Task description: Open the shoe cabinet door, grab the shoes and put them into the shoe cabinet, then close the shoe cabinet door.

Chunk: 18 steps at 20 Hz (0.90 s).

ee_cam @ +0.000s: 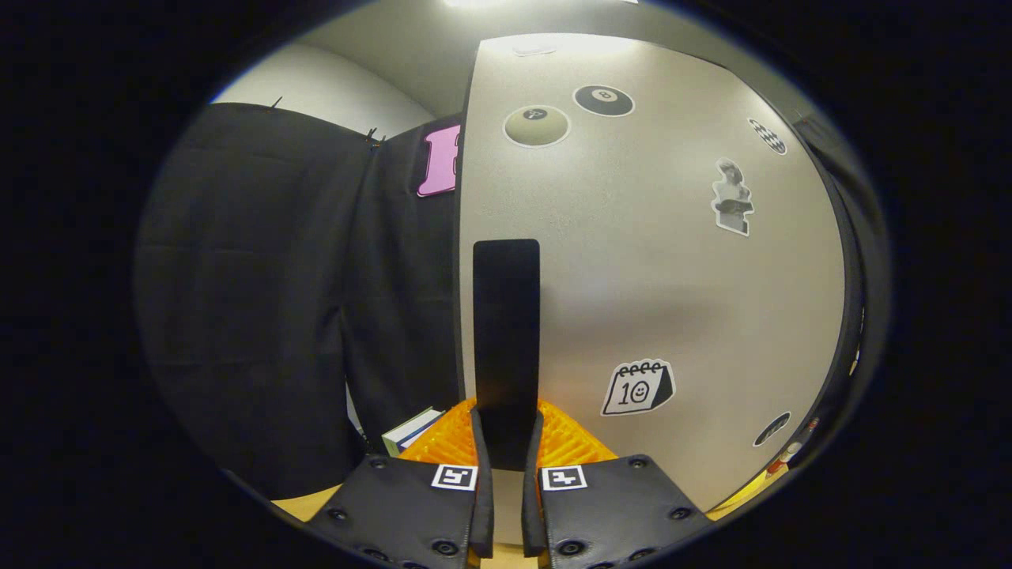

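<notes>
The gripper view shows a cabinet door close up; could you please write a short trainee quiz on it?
1. True or false: the gripper is shut on the door's black handle.
2. Which sticker is nearest the handle on the door? A) calendar B) eight ball C) checkered oval
3. Fill in: the orange ribbed thing lies just beyond the fingers, at the door's ____ end.

Key: 1 true. 2 A, the calendar sticker. 3 lower.
</notes>
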Motion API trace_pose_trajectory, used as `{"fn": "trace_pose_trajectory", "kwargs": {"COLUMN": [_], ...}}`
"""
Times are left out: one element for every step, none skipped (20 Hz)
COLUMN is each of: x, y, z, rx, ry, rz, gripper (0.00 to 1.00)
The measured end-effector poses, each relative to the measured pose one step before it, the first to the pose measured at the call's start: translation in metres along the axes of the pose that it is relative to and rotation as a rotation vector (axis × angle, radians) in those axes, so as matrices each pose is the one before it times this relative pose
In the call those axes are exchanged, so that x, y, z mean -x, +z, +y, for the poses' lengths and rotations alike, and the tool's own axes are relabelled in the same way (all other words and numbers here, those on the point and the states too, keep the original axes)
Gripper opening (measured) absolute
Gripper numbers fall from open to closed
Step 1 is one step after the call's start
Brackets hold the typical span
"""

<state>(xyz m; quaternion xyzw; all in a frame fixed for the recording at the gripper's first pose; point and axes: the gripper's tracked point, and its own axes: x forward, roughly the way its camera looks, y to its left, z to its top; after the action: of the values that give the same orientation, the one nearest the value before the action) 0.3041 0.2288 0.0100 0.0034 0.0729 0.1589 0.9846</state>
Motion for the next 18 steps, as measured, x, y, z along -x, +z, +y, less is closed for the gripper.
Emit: {"fn": "trace_pose_trajectory", "kwargs": {"x": [0.00818,0.00821,0.00459,0.00547,0.00502,0.00524,0.00717,0.00752,0.00696,0.00549,0.00428,0.00453,0.00575,0.00487,0.00419,0.00474,0.00462,0.00486], "y": [0.00170,0.00003,-0.00045,0.00031,-0.00056,-0.00028,-0.00040,0.00035,0.00054,0.00060,-0.00063,-0.00005,0.00033,-0.00013,-0.00055,0.00046,-0.00067,0.00031], "z": [0.00285,0.00425,0.00053,-0.00059,-0.00127,-0.00010,0.00052,0.00041,0.00034,-0.00147,-0.00139,-0.00140,-0.00068,-0.00173,-0.00140,-0.00178,-0.00168,-0.00211], "rx": [-0.00161,0.00657,0.00978,0.00908,0.00052,-0.00224,0.00259,0.00237,0.00517,0.00841,0.00302,-0.00148,-0.00029,-0.00108,0.00154,0.00305,-0.00138,-0.00004], "ry": [0.01937,0.01726,0.01544,0.01338,0.01137,0.00732,0.00611,0.00439,0.00114,-0.00051,-0.00041,-0.00086,-0.00082,-0.00296,-0.00420,-0.00450,-0.00477,-0.00426], "rz": [-0.00191,0.00000,-0.00391,-0.00210,0.00222,-0.00064,0.00370,0.00016,-0.00017,0.00044,0.00019,0.00187,0.00048,0.00235,0.00014,-0.00325,0.00001,-0.00230], "gripper": [0.16,0.16,0.16,0.16,0.15,0.16,0.16,0.16,0.15,0.16,0.15,0.15,0.15,0.15,0.15,0.15,0.15,0.15]}}
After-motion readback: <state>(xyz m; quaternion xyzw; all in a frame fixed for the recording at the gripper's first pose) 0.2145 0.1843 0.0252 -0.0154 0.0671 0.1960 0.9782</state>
